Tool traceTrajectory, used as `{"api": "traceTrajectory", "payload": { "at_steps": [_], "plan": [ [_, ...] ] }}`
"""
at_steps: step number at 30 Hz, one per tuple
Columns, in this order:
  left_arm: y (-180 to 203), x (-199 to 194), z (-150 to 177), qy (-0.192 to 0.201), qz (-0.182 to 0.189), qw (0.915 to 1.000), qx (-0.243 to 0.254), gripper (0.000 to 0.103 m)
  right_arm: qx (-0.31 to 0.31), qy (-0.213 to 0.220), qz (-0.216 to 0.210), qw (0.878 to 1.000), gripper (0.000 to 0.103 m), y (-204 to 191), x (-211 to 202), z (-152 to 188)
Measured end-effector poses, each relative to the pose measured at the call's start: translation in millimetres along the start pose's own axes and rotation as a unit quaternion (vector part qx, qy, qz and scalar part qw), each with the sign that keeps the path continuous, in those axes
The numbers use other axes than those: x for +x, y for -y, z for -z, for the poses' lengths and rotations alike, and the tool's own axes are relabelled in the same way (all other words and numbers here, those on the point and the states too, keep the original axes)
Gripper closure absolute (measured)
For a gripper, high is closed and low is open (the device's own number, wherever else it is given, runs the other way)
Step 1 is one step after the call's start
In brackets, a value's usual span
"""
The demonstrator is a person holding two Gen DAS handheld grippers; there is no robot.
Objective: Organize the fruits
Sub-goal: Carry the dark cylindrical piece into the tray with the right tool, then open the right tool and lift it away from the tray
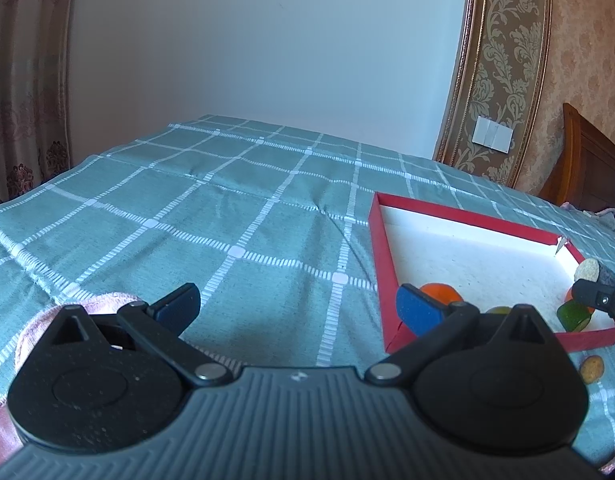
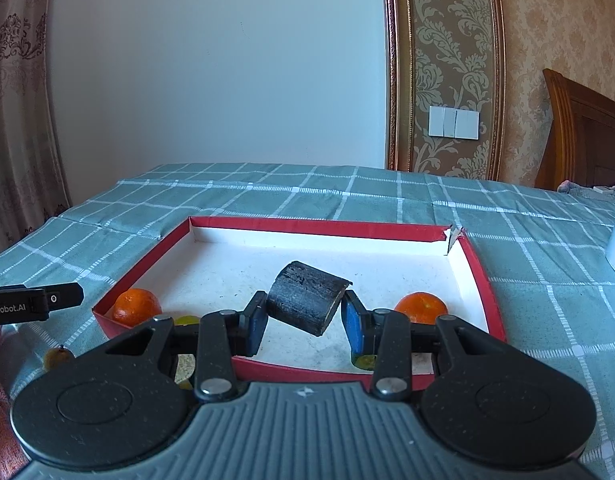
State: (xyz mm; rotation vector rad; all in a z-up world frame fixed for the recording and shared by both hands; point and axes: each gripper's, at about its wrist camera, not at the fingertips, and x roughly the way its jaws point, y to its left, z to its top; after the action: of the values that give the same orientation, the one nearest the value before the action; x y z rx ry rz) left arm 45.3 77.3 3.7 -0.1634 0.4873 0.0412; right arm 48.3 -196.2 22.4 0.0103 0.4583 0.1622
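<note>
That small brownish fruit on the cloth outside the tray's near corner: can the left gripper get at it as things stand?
Probably yes. The left gripper is open and empty, and the small brownish fruit lies on bare cloth just outside the red tray, nothing over it.

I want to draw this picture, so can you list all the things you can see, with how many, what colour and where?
Tray: one, red rim, white inside, on the cloth.
Oranges: two, orange, inside the tray, one near its left corner, one at the right.
Dark cut piece: one, black skin, pale cut end, gripped above the tray.
Green fruit piece: one, green, in the tray.
Small brownish fruit: one, on the cloth outside the tray.
Checked cloth: one, teal with white lines, covers the surface.
Wall switch: one, white, on the wall.
Left gripper: black, blue pads, open, empty.
Right gripper: black, blue pads, shut on the dark piece.
</note>
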Motion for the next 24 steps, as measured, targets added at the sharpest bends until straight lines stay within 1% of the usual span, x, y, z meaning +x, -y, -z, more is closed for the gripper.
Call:
{"api": "traceTrajectory", "payload": {
  "at_steps": [14, 20, 24],
  "plan": [
    [-1, 2, -1, -0.003, 0.002, 1.0, -0.001, 0.0, 0.01, -0.028, 0.002, 1.0, 0.064, 4, 28, -4],
    [-1, 1, -1, -0.003, 0.002, 1.0, -0.001, 0.0, 0.033, -0.043, -0.002, 0.999, 0.063, 11, 36, -5],
    [-1, 2, 0, -0.004, 0.002, 1.0, -0.001, 0.0, 0.042, -0.038, -0.001, 0.998, 0.062, 16, 33, -3]
  ]
}}
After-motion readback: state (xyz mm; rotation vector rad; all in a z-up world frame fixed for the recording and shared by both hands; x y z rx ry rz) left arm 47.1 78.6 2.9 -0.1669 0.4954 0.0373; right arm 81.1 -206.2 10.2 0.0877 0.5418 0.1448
